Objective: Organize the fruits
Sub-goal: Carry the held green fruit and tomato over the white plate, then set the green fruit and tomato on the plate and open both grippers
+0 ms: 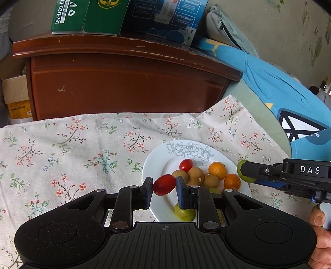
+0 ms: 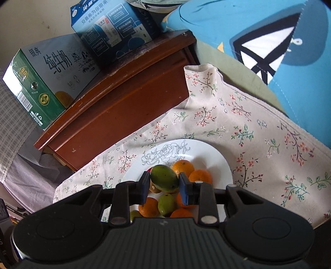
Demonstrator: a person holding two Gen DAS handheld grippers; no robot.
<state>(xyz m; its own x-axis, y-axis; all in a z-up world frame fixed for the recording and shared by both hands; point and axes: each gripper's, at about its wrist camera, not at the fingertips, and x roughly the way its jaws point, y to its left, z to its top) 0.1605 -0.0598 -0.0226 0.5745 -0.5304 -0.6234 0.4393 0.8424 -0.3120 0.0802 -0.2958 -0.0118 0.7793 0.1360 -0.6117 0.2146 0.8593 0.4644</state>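
Note:
A white plate (image 1: 157, 163) with a grey rose print lies on the floral cloth and holds several small fruits: oranges (image 1: 217, 170), brownish-green fruits (image 1: 195, 175), a red tomato (image 1: 185, 165). My left gripper (image 1: 163, 187) is shut on a red cherry tomato (image 1: 164, 184) above the plate's near-left rim. My right gripper (image 2: 164, 184) is shut on a green fruit (image 2: 164, 180) above the plate (image 2: 211, 157) and its oranges (image 2: 183, 167). The right gripper also shows in the left wrist view (image 1: 242, 171), at the plate's right edge.
A floral cloth (image 1: 72, 149) covers the surface. A brown wooden cabinet (image 1: 124, 82) stands behind it with a green carton (image 1: 86, 16) and a blue carton (image 1: 165, 16) on top. Blue fabric (image 1: 279, 93) lies at the right.

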